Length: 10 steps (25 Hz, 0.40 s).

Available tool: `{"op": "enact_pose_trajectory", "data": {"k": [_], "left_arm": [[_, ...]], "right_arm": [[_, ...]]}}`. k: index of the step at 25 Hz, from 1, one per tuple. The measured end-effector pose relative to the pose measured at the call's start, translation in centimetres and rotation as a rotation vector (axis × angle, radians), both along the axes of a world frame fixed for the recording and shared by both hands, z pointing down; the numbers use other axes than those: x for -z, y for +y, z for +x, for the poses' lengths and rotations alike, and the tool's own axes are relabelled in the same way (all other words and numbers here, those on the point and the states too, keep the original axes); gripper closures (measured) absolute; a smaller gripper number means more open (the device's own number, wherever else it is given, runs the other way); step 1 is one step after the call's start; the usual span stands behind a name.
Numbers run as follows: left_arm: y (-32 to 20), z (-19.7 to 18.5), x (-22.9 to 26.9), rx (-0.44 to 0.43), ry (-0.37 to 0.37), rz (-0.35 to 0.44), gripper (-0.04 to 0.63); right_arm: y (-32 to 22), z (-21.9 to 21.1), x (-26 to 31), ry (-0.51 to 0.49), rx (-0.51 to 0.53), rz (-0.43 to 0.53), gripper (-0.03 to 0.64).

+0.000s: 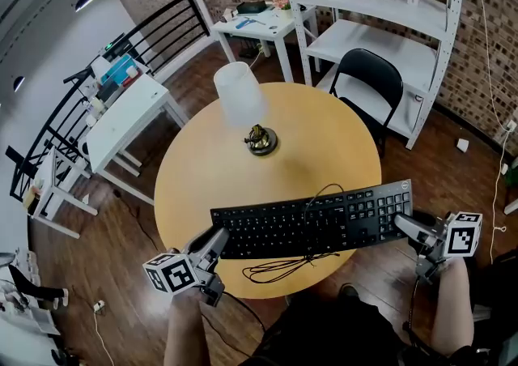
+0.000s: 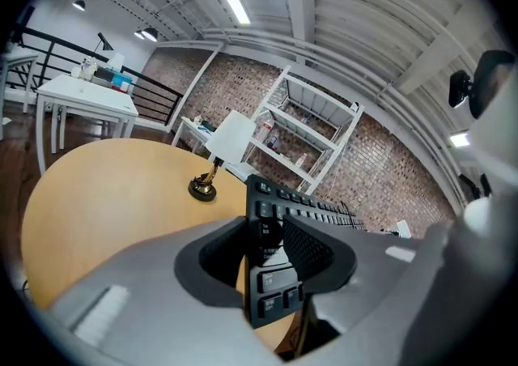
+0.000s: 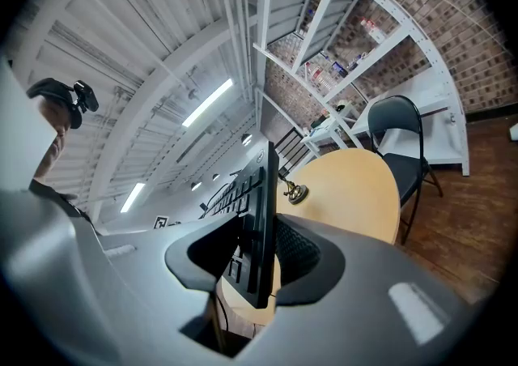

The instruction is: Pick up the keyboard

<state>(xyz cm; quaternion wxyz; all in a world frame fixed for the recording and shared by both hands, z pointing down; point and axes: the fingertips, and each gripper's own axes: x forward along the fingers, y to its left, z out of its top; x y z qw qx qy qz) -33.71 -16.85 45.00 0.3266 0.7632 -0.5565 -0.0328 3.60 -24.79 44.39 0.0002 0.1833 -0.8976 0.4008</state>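
As both ends are clamped, the keyboard (image 1: 316,223) is held on the near side of the lamp (image 1: 239,93).
Judged stiff and light, it is gripped at its short edges by the left hand-held gripper (image 1: 214,243) and right hand-held gripper (image 1: 403,223).

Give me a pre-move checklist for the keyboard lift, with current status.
1. Left gripper clamped on the left end of the keyboard: ok.
2. Right gripper clamped on the right end: ok.
3. Lamp stands apart from the keyboard: ok.
4. Cable free to follow: it loops loose on the table, but its end isn't clear: cannot tell.
5. Keyboard already off the tabletop: cannot tell.
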Motion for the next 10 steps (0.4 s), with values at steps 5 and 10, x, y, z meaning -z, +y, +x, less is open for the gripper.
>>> {"op": "enact_pose_trajectory", "data": {"k": [5, 10], "left_arm": [[0.06, -0.21, 0.02, -0.004, 0.001, 0.000, 0.449], [-0.19, -0.19, 0.01, -0.006, 0.004, -0.002, 0.449]], "right_arm": [[0.15, -0.12, 0.04, 0.004, -0.004, -0.003, 0.483], [-0.07, -0.17, 0.04, 0.006, -0.004, -0.002, 0.483]]}}
